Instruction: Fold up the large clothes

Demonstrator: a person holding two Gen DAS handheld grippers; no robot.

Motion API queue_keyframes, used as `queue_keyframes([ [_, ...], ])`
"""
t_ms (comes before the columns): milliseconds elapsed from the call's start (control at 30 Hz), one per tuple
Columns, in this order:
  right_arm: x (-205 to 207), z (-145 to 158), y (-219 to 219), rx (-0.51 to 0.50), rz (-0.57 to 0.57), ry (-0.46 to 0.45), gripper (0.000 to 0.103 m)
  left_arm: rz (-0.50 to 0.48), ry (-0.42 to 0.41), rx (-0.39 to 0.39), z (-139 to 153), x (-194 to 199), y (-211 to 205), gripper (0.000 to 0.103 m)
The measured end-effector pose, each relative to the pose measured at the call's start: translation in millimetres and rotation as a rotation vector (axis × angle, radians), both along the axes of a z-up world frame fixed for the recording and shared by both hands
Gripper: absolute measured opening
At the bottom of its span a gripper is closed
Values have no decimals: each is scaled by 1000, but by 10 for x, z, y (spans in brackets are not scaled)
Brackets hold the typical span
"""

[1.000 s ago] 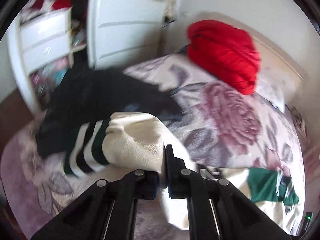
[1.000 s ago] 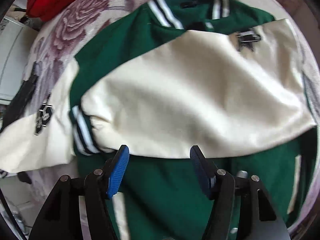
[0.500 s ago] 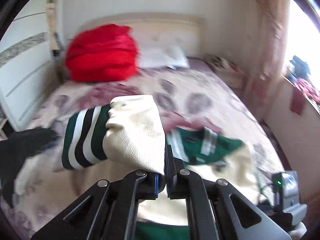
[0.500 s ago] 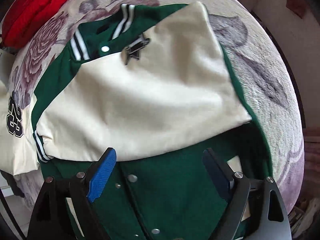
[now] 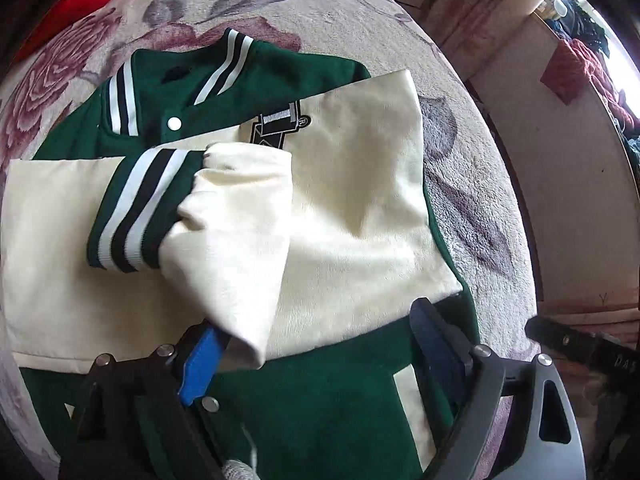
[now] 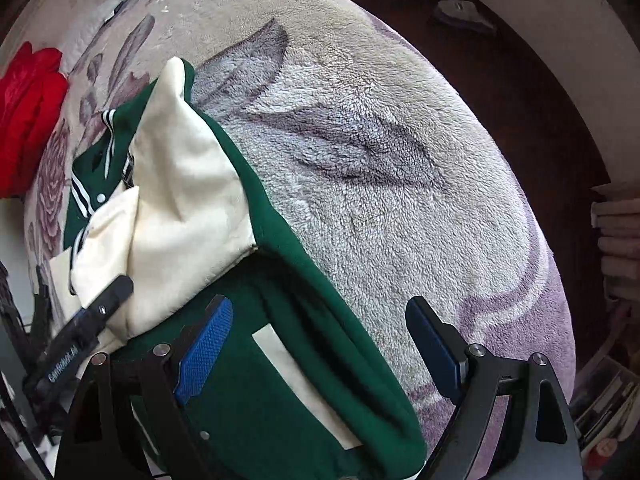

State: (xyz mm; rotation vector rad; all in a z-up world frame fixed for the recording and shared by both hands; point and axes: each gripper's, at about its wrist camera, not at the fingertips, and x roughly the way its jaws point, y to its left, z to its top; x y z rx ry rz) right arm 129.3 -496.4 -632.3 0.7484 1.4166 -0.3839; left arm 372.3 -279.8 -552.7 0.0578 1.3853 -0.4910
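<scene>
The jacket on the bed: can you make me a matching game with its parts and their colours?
Things:
1. jacket body
2. sleeve
3. snap button
4. quilt

Colours:
A. red
B. cream
C. green
D. white

Pairs: 1-C, 2-B, 3-D, 4-A

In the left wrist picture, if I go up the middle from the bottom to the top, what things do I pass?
Green jacket front → cream sleeve → snap button → striped collar → flowery blanket.
</scene>
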Motion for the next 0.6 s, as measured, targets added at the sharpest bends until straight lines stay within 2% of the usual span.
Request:
queue_keyframes([
  [67,79,19,-48,61,-1,-41,90,11,-14,49,97,-105,149,89],
  [167,375,83,146,128,35,-81,90,57,-56,138,172,-268,531,89],
  [200,507,87,247,152,60,-92,90,82,-88,200,186,-323,678,89],
  [300,924,29,666,210,169,-113,90,192,-203,465,153,-467,1280,89],
  [333,1071,-6,845,205,212,-102,90,226,-217,557,75,-479,1486,89],
  [433,1470,-110,1425,179,341,-98,91,315,-193,751,-251,-484,2059,89],
  [533,1807,-185,2033,152,490,-107,91,390,-137,830,-574,-463,2450,89],
  [600,1954,-306,2426,108,608,-85,91,417,-111,837,-763,-439,2535,89],
])
